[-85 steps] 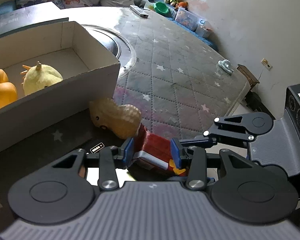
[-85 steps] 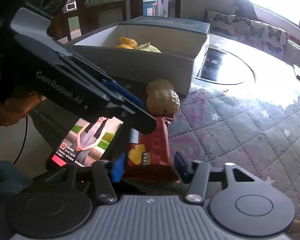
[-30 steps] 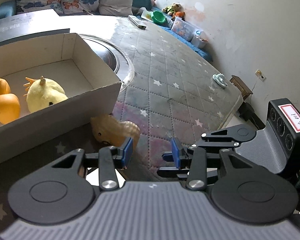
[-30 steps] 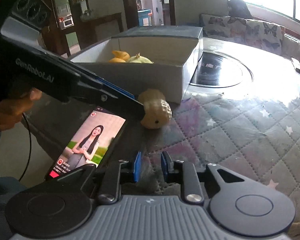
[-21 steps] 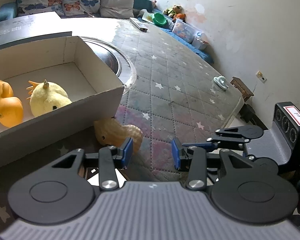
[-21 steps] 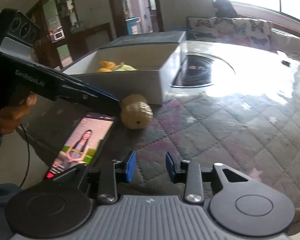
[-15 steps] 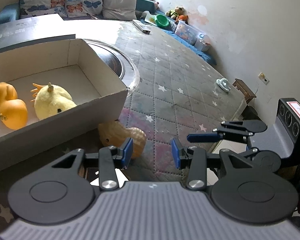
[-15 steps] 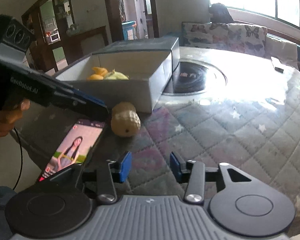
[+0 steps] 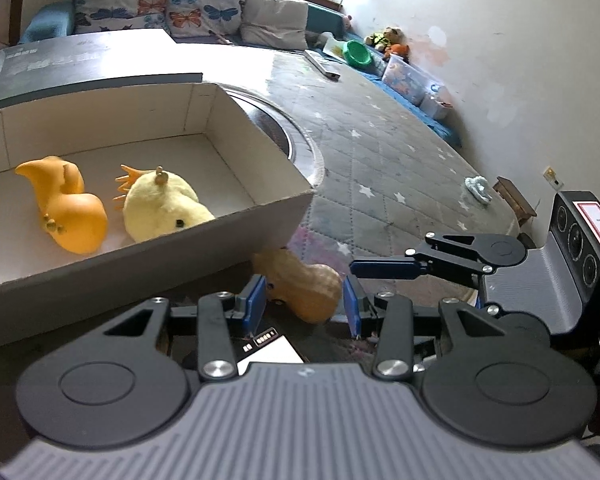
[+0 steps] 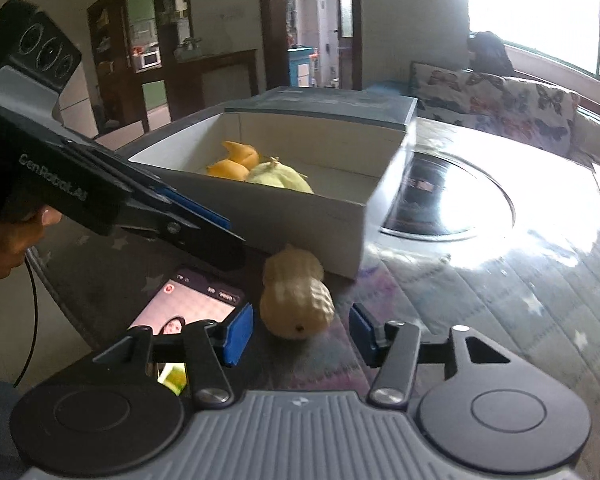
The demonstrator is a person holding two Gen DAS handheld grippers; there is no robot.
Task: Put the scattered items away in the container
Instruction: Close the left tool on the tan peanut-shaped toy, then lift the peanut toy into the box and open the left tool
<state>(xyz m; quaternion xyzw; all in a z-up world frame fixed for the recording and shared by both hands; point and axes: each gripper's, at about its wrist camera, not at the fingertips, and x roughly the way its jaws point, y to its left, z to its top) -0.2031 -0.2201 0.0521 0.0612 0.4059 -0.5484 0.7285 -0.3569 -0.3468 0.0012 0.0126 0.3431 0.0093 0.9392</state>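
Peanut toy (image 10: 296, 300) just ahead, between wide-open, empty right claw (image 10: 300, 332) fingers; left claw (image 9: 304, 308) likewise.

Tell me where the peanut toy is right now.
The peanut toy lies on the table just outside the cardboard box, at its near corner, beside the phone, in both wrist views.

Black linkage grippers — ribbed grey housings, silver screws, blue-padded fingers (image 9: 256, 300) (white "GenRobot.AI" lettering).
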